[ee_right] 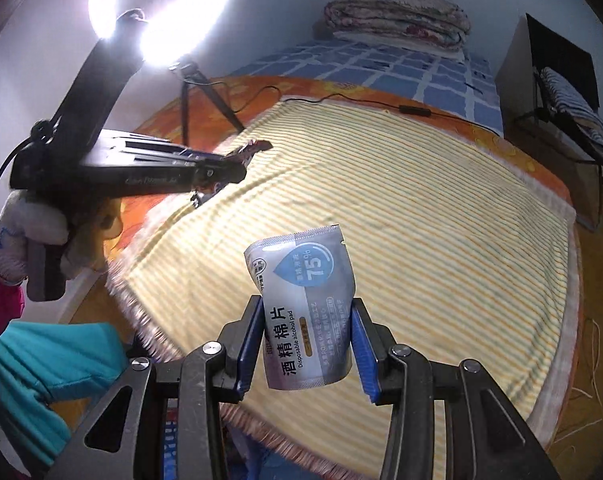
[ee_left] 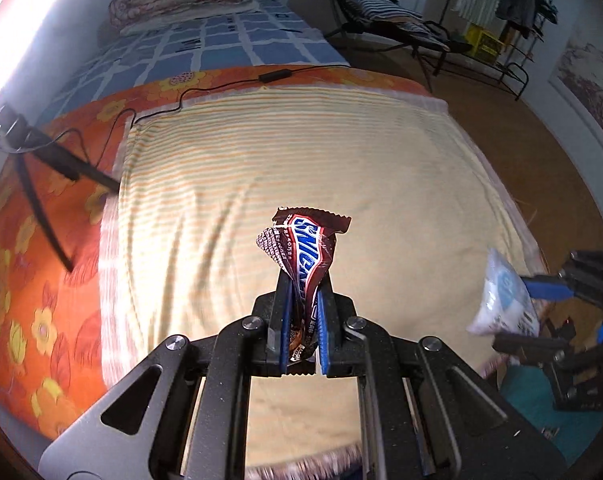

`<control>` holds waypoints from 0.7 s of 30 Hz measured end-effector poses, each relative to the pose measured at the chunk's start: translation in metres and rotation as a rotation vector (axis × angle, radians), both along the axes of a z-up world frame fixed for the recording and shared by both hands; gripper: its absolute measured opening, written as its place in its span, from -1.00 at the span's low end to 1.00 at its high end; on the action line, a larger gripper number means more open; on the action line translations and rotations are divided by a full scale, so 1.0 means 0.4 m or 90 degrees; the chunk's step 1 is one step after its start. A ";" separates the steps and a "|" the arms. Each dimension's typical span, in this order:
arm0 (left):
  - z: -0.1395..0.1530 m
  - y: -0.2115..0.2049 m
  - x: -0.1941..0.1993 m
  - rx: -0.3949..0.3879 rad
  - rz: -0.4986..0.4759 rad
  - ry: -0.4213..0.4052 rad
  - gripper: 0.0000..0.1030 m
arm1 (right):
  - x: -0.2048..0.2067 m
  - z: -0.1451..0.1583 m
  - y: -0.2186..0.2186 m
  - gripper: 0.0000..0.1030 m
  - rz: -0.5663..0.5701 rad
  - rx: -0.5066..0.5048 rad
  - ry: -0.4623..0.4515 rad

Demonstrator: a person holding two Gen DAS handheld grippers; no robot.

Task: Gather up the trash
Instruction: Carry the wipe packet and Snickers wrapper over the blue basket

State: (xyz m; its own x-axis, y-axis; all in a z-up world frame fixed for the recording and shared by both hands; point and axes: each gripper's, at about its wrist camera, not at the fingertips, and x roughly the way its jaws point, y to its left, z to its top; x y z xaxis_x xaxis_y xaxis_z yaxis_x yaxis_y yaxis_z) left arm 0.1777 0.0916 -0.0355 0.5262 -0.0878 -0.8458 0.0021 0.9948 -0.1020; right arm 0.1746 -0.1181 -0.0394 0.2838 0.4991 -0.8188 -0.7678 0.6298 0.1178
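**Both Grippers Hold Trash Over the Bed**

The left gripper (ee_left: pixel 301 292) pinches a brown candy wrapper (ee_left: pixel 303 248). The wrapper stands up tall between the two fingers, with its top end poking up and away from the gripper. Its long side runs the same way as the fingers.

The right gripper (ee_right: pixel 307 336) pinches a gray alcohol pad packet (ee_right: pixel 305 312). The packet also stands up between the fingers, leaning a little. The fingers press on its two side edges.

Both pieces of trash are up in the air, above the striped yellow blanket (ee_left: pixel 301 152) on the bed. Neither one touches the blanket. No other trash shows on the blanket.

No trash bin shows in either view. Something teal (ee_right: pixel 53 364) sits low by the bed edge, between the two grippers, but I cannot tell what it is. I think the next move is to carry both pieces to where the trash goes. Each gripper must keep its squeeze so nothing falls.
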 end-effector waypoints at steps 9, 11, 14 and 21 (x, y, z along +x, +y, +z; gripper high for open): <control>-0.027 -0.058 -0.217 -0.009 -0.018 0.012 -0.83 | -0.151 -0.011 -0.024 -0.16 0.015 0.015 0.002; -0.043 -0.068 -0.258 -0.014 -0.019 0.019 -0.83 | -0.178 -0.025 -0.029 -0.16 0.019 0.016 0.008; -0.072 -0.084 -0.311 -0.017 -0.020 0.035 -0.83 | -0.221 -0.048 -0.033 -0.16 0.025 0.011 0.009; -0.145 -0.094 -0.408 -0.042 -0.011 0.069 -0.83 | -0.292 -0.127 -0.046 -0.15 0.038 0.002 0.047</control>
